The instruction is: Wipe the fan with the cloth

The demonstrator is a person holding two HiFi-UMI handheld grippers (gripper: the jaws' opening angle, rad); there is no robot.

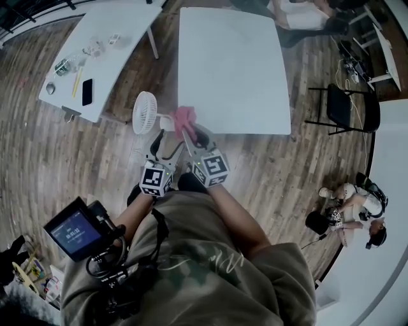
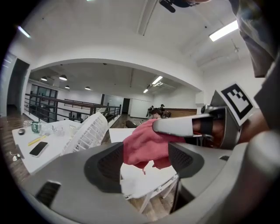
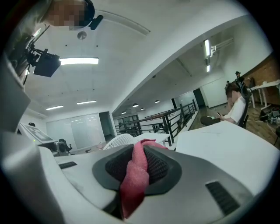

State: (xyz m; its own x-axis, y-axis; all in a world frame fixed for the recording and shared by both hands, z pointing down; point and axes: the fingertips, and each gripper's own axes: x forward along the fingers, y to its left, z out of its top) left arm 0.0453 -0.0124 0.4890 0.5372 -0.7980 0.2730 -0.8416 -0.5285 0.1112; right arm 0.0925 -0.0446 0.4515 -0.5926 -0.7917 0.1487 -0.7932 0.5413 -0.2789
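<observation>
A small white fan with a round grille stands at the near left corner of a white table. Just right of it is a pink cloth, and my right gripper is shut on it. In the right gripper view the cloth is pinched between the pads, with the fan beyond. My left gripper is below the fan, open. In the left gripper view its jaws stand wide apart. Ahead of them hangs the cloth, held by the right gripper's finger. The fan is to the left.
A second white table at the left carries a phone, a bottle and small items. A black chair stands at the right. A person sits at the far side, and another is low at the right. A screen device hangs by my left side.
</observation>
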